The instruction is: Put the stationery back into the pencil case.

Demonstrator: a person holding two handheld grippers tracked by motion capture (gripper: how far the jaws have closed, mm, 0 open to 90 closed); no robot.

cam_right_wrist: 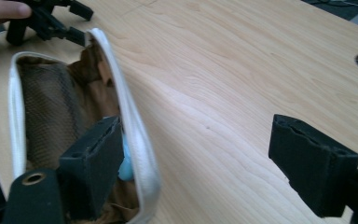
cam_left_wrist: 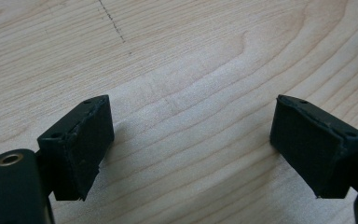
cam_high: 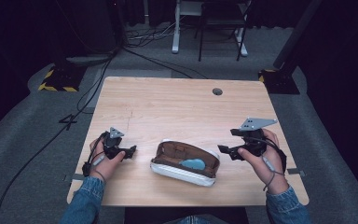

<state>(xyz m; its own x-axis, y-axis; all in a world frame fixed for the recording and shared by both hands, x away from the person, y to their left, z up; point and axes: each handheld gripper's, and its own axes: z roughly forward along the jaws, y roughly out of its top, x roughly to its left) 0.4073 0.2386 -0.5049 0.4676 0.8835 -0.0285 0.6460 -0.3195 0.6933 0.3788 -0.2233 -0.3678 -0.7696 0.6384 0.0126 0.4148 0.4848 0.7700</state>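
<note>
High view: two denim sleeves at the near table [cam_high: 182, 102] edge, open white pouch [cam_high: 185, 163] between left gripper [cam_high: 129, 151] and right gripper [cam_high: 223, 150], broad bare wood beyond; left gripper view: jaws released over empty wood; right gripper view: jaws released beside the pouch rim.

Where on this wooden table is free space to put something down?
The far half of the light wooden table, from the open white pouch with brown lining up to the round cable hole, is bare. The near edge is crowded: pouch between both grippers.
</note>
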